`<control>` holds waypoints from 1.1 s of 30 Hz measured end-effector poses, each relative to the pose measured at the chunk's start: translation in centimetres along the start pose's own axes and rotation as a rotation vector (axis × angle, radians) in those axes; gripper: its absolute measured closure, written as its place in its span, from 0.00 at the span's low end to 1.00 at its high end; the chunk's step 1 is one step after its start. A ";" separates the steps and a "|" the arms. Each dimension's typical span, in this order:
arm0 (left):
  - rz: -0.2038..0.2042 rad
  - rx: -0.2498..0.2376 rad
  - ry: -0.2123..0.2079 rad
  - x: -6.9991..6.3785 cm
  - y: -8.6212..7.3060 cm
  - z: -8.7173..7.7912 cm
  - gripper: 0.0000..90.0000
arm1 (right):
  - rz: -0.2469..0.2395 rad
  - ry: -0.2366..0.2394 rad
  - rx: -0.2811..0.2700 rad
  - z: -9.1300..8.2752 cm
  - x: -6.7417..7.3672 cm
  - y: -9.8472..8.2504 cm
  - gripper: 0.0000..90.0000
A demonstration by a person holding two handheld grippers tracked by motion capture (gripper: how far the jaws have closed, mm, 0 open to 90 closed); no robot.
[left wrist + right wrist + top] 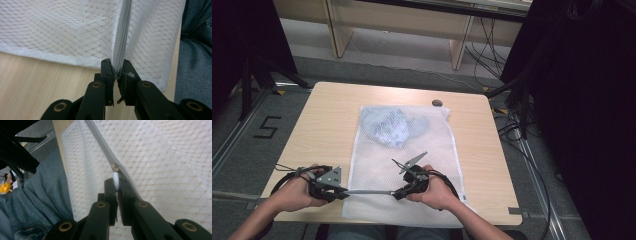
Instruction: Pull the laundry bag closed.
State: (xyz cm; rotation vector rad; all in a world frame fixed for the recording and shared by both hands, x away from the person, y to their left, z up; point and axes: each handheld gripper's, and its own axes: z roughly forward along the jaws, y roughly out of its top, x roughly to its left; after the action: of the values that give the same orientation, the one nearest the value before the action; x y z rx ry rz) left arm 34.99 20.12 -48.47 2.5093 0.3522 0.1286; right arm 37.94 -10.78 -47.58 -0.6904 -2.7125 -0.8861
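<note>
A white mesh laundry bag (412, 150) lies flat on the wooden table (322, 125), with a pale blue garment (394, 125) inside its far half. A grey zipper (369, 191) runs along the bag's near edge between my two grippers. My left gripper (343, 192) is shut on the zipper's end (117, 71) at the bag's corner. My right gripper (398, 192) is shut on the white zipper pull (116, 182), whose slider (114, 167) sits on the zipper tape (100, 140).
A small dark round object (437, 103) lies near the table's far edge. The person's jeans (37, 202) are close under the table's near edge. Black stands and cables (517, 100) crowd the floor at the right.
</note>
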 end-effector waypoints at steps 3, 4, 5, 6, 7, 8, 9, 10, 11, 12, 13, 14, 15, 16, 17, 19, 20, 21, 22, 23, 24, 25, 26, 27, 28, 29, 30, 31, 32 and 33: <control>-0.001 -0.002 0.000 0.0 0.0 0.0 0.91 | 0.005 0.000 0.004 -0.2 -0.1 -0.2 0.97; 0.000 0.001 0.002 0.0 0.0 0.0 0.91 | -0.003 -0.007 0.001 -0.3 -0.2 -0.2 0.97; -0.001 0.007 -0.005 0.1 0.0 0.0 0.91 | 0.012 -0.006 0.007 -0.3 -0.2 -0.3 0.97; 0.001 0.010 -0.004 0.1 0.0 0.0 0.91 | 0.014 -0.012 0.010 -0.4 -0.3 -0.4 0.97; 0.000 0.008 0.002 0.0 0.0 0.0 0.91 | 0.005 -0.007 0.002 -0.4 -0.4 -0.4 0.97; 0.005 0.011 0.005 0.0 0.0 0.0 0.91 | 0.010 -0.009 0.004 -0.5 -0.4 -0.5 0.97; 0.005 0.012 0.005 0.1 0.0 0.0 0.91 | 0.013 -0.011 0.007 -0.6 -0.4 -0.6 0.97; 0.002 0.010 0.002 0.0 0.0 0.0 0.91 | 0.015 -0.010 0.002 -0.6 -0.5 -0.7 0.97; 0.003 0.011 0.004 0.0 0.0 0.0 0.91 | 0.013 -0.011 0.004 -0.7 -0.6 -0.8 0.97; 0.004 0.011 0.008 0.0 -0.1 0.0 0.91 | 0.020 -0.012 0.004 -0.9 -0.6 -0.9 0.97; 0.005 0.011 0.009 0.0 0.0 0.0 0.91 | 0.018 -0.017 0.003 -1.0 -0.7 -1.0 0.97; 0.005 0.012 0.009 0.0 0.0 0.0 0.91 | 0.030 -0.019 0.005 -1.1 -0.7 -1.1 0.97; 0.005 0.012 0.009 0.0 0.0 0.0 0.91 | 0.022 -0.023 0.001 -1.1 -0.9 -1.2 0.97; 0.004 0.012 0.009 0.0 0.0 0.0 0.91 | 0.038 -0.026 0.007 -1.3 -0.9 -1.3 0.97; 0.005 0.013 0.010 0.0 0.0 0.0 0.91 | 0.031 -0.025 0.002 -1.4 -1.0 -1.4 0.97; 0.006 0.015 0.012 0.0 -0.1 0.0 0.91 | 0.046 -0.020 0.003 -1.5 -1.1 -1.7 0.97; -0.013 -0.002 0.012 -0.1 -0.1 0.1 0.91 | 0.043 -0.028 0.004 -1.6 -1.3 -1.8 0.97; -0.013 -0.001 0.012 -0.1 -0.1 0.1 0.91 | 0.042 -0.032 0.007 -1.7 -1.4 -2.0 0.97; -0.014 -0.001 0.012 -0.1 -0.1 0.1 0.91 | 0.052 -0.028 0.004 -1.8 -1.4 -2.1 0.97; -0.012 0.001 0.010 -0.1 -0.1 0.0 0.91 | 0.055 -0.028 0.003 -1.8 -1.4 -2.2 0.97; 0.006 0.016 0.013 0.1 -0.1 0.0 0.91 | 0.050 -0.027 0.000 -1.9 -1.5 -2.3 0.97; 0.007 0.016 0.014 0.1 0.0 0.0 0.91 | 0.051 -0.031 -0.001 -1.9 -1.5 -2.3 0.97; 0.006 0.016 0.014 0.1 0.0 0.0 0.91 | 0.038 -0.029 -0.001 -2.0 -1.7 -2.4 0.97; 0.006 0.010 0.015 0.0 -0.1 0.0 0.91 | 0.050 -0.033 0.002 -2.0 -1.6 -2.4 0.97; 0.006 0.016 0.011 0.1 0.0 -0.1 0.91 | 0.056 -0.030 0.000 -2.0 -1.6 -2.4 0.97; 0.007 0.015 0.012 0.1 0.0 -0.1 0.91 | 0.058 -0.031 0.000 -2.0 -1.6 -2.4 0.97; 0.006 0.015 0.012 0.1 0.0 -0.1 0.91 | 0.060 -0.032 0.001 -2.0 -1.6 -2.4 0.97; 0.007 0.016 0.004 0.1 0.0 -0.1 0.91 | 0.059 -0.030 0.000 -2.0 -1.6 -2.4 0.97; 0.005 0.003 0.009 0.1 -0.1 0.0 0.91 | 0.056 -0.028 -0.002 -2.0 -1.6 -2.4 0.97; -0.007 -0.004 0.013 0.0 -0.1 0.0 0.91 | 0.057 -0.029 -0.004 -2.0 -1.6 -2.4 0.97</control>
State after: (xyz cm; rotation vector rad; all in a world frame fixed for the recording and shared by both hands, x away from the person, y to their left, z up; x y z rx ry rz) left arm 34.93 20.18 -48.53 2.5044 0.3651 0.1425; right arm 38.25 -14.32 -47.70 -0.7838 -2.7025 -0.8748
